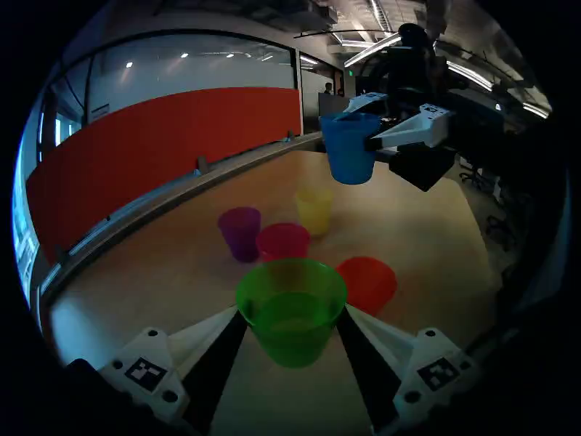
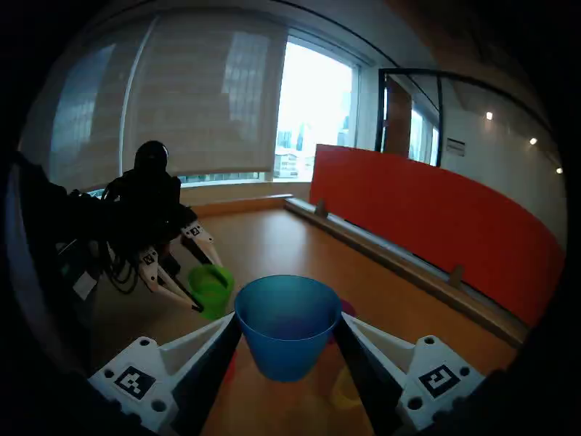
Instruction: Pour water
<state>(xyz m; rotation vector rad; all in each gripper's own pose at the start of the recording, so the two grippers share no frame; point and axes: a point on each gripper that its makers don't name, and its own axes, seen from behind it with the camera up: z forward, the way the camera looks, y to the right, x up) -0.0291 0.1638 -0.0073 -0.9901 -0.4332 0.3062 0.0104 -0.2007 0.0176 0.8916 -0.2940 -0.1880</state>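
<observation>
Clamping the green cup (image 1: pixel 292 312) near the centre, the left tool (image 1: pixel 290 327) holds it above the bench (image 1: pixel 167 269), four loose cups (image 1: pixel 283 240) just beyond. Far right, the right tool (image 1: pixel 363 123) pinches the blue cup (image 1: pixel 348 156) aloft. With the two held cups well apart, tipping either now would likely spill water onto the bench.

4 cups (image 1: pixel 283 240) on table (image 1: pixel 421 218) | near cup (image 1: pixel 292 312) before them | far cup (image 1: pixel 350 149) behind
</observation>
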